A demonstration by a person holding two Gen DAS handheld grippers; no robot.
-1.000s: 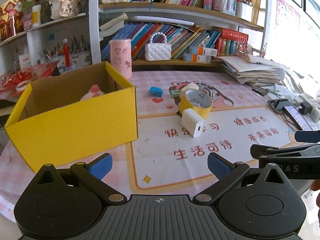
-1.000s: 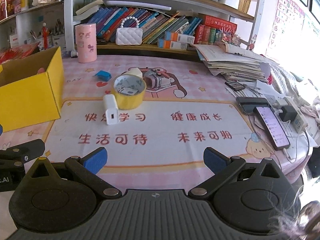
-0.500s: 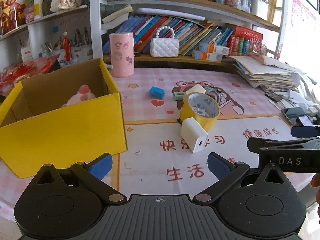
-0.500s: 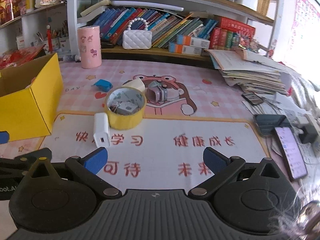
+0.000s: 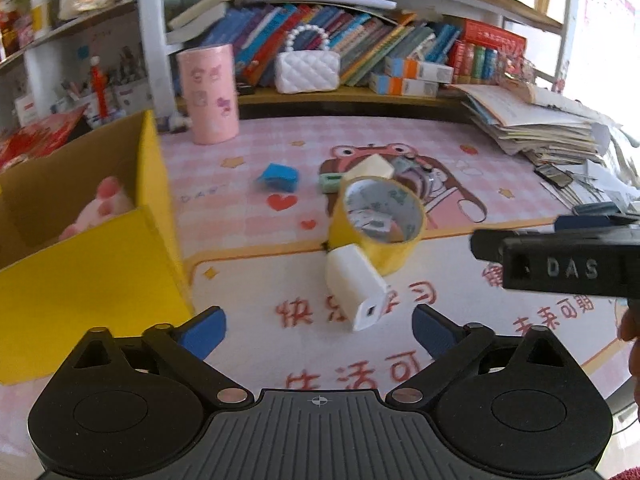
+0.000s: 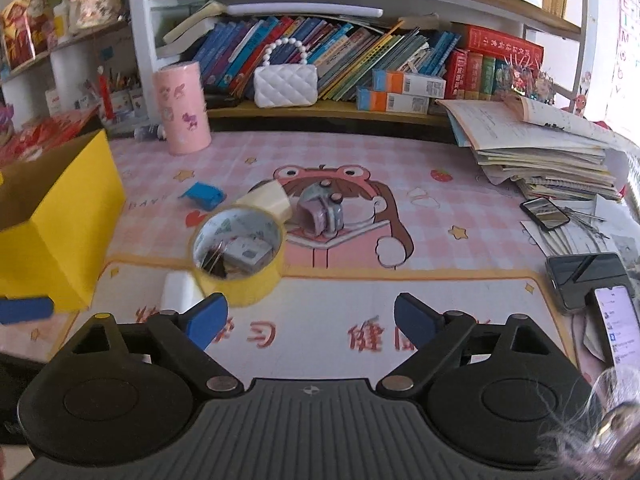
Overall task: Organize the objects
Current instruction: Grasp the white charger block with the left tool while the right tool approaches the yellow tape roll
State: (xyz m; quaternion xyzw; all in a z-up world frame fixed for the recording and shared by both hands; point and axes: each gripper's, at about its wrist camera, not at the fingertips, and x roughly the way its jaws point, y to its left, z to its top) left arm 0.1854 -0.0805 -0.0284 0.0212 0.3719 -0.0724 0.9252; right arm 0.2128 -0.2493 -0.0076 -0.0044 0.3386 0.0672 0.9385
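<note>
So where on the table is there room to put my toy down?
The mat is bare between the yellow tape roll and the phones, and behind the frog picture up to the shelf. It's crowded around the tape roll, where the white charger and small things cluster.

child's study room at home, crammed bookshelves (image 6: 360, 52), cartoon desk mat (image 6: 440, 208)

white quilted purse (image 6: 286, 85), shelved books (image 6: 352, 60), paper stack (image 6: 540, 148), phones (image 6: 588, 280)
</note>
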